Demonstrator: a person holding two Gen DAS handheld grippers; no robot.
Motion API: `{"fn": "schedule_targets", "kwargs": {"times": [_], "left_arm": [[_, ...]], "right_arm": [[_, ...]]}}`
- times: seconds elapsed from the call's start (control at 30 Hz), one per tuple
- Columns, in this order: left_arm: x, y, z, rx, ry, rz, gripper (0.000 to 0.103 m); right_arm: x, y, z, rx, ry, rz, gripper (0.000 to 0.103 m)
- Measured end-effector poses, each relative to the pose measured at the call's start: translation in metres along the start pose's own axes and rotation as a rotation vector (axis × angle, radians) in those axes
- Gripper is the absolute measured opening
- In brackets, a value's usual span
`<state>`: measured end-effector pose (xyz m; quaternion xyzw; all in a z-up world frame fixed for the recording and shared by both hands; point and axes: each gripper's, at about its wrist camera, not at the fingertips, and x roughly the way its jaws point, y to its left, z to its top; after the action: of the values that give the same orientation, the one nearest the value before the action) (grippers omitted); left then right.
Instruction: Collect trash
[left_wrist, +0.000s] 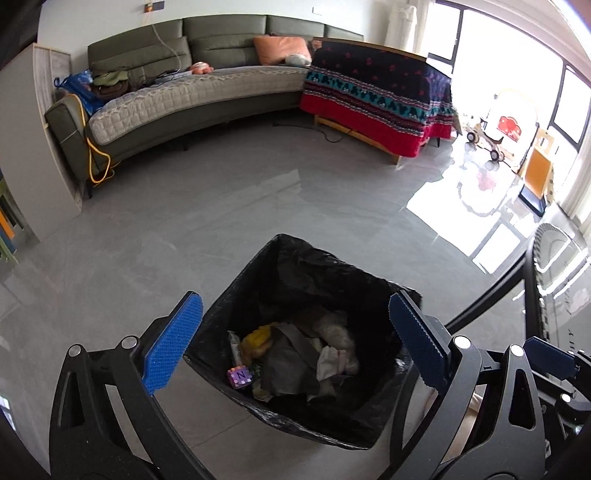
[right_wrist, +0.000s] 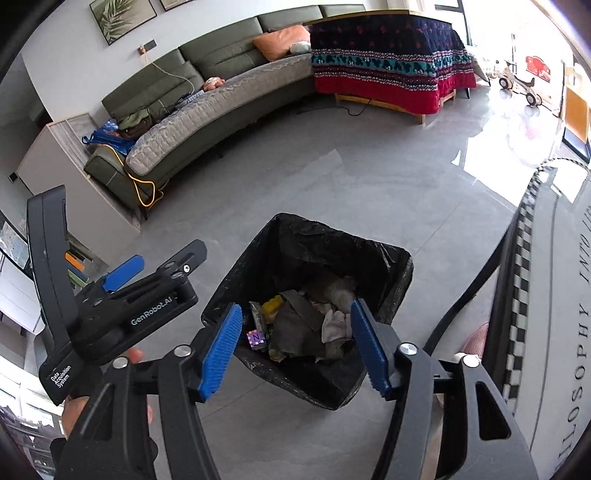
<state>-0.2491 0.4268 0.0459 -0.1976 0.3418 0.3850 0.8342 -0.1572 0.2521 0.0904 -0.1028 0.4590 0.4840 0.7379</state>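
Left wrist: 1 bin (left_wrist: 258, 266), 1 purple cube (left_wrist: 240, 377), approx 6 scraps; both hand-held grippers (left_wrist: 295, 343) (right_wrist: 295, 345) wide, empty.

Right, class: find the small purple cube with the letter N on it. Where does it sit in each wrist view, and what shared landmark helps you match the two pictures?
Left wrist view: the purple N cube lies low and left of centre, at the left edge of the rubbish in the black-lined bin.
Right wrist view: the cube is near centre, just right of the near blue finger pad.
Shared landmark: the yellow item above the cube.
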Motion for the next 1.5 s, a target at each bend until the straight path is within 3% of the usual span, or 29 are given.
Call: {"fn": "schedule_targets", "kwargs": {"times": [0.2, 0.4, 1.0, 1.5], "left_arm": [[-0.021, -0.032, -0.004, 0.052, -0.02, -0.042, 0.098], [-0.043, -0.08, -0.009, 0.14, -0.039, -0.13, 0.098], [-0.09, -0.238, -0.046, 0.385, -0.051, -0.374, 0.098], [-0.121, -0.337, -0.094, 0.518, -0.025, -0.534, 0.098]], "right_arm": [[-0.036, -0.022, -0.013, 0.033, -0.059, -0.011, 0.076], [-0.075, -0.059, -0.029, 0.095, -0.114, -0.057, 0.081], [-0.179, -0.186, -0.102, 0.32, -0.241, -0.269, 0.081], [-0.242, -0.265, -0.173, 0.495, -0.298, -0.421, 0.084]]}}
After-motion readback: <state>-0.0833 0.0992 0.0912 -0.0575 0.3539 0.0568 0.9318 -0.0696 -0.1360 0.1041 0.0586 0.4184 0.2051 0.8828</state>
